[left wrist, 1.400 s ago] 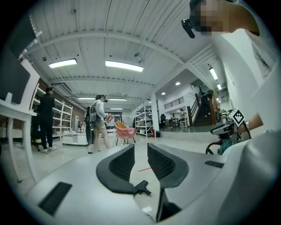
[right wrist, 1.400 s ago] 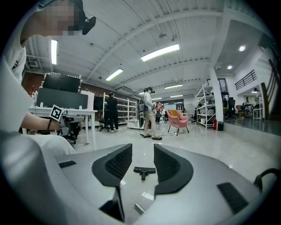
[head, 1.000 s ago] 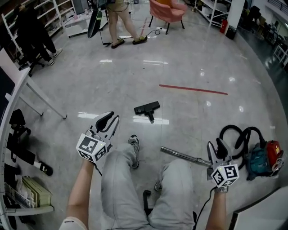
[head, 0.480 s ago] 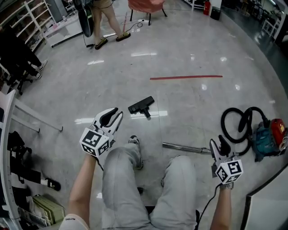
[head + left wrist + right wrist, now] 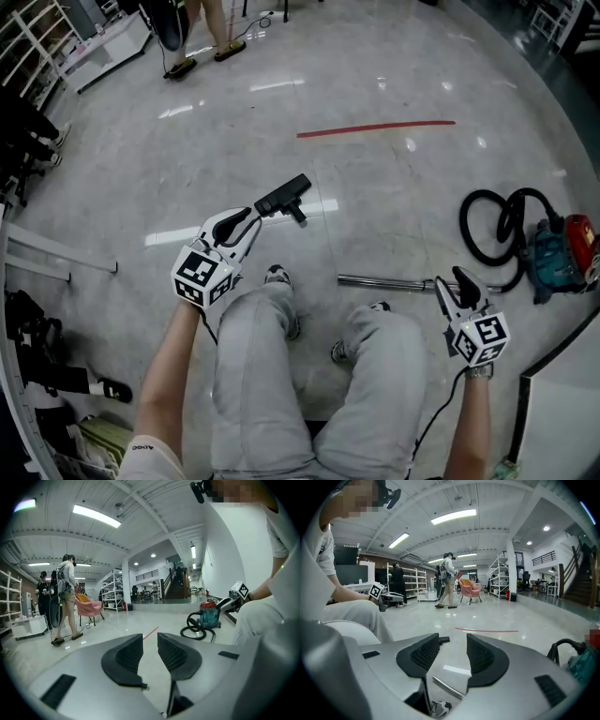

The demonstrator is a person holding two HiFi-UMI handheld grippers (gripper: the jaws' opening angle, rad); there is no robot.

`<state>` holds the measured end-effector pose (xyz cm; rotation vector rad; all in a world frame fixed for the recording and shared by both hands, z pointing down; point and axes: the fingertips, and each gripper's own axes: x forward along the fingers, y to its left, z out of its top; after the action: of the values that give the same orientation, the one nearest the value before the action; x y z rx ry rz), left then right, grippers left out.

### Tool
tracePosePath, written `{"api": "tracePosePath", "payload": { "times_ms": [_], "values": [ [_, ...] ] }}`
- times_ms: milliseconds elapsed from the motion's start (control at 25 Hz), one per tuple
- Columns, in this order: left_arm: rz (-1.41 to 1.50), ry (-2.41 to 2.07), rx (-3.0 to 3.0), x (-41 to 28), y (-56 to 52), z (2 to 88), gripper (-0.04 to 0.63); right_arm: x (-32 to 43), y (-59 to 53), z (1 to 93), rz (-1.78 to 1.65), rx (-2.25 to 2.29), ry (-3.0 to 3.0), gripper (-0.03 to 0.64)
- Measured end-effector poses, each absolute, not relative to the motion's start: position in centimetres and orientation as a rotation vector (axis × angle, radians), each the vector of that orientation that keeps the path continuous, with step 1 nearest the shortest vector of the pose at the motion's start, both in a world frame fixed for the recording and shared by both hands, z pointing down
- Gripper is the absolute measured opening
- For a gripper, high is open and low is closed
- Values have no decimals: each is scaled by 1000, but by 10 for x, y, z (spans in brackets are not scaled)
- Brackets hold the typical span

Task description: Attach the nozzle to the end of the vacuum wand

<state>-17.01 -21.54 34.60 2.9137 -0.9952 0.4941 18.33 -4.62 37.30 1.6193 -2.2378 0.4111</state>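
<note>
The black floor nozzle point(image 5: 284, 197) lies on the grey floor ahead of my left knee. My left gripper point(image 5: 242, 223) hovers just short of its near end, jaws open a narrow gap with only floor showing between them point(image 5: 149, 640). The metal vacuum wand point(image 5: 384, 281) lies on the floor right of my feet and runs toward the black hose point(image 5: 489, 230). My right gripper point(image 5: 461, 289) hangs open over the wand's right end. In the right gripper view the wand point(image 5: 447, 687) shows low between the jaws point(image 5: 453, 643), untouched, and the nozzle point(image 5: 443, 640) beyond them.
The teal and red vacuum body point(image 5: 561, 255) sits at the right with its coiled hose. A red tape line point(image 5: 375, 128) crosses the floor ahead. My legs point(image 5: 272, 384) fill the lower middle. Shelving point(image 5: 37, 309) stands at the left, a white tabletop corner point(image 5: 558, 412) at the lower right.
Both grippers have sunk toward the floor. The left one has moved forward and right, up to the nozzle; the right one has come down over the wand's end.
</note>
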Motion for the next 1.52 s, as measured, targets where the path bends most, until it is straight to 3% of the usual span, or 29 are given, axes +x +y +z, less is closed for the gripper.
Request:
{"api": "tracePosePath", "payload": {
  "times_ms": [560, 1160, 1520],
  "values": [
    [1027, -647, 2873, -139, -264, 517, 126, 157, -75, 535, 616, 1242, -2070, 178],
    [1643, -259, 2783, -103, -333, 706, 126, 163, -86, 704, 774, 865, -1878, 204],
    [2161, 166, 2711, -100, -366, 797, 198, 168, -94, 775, 753, 700, -1787, 215]
  ]
}}
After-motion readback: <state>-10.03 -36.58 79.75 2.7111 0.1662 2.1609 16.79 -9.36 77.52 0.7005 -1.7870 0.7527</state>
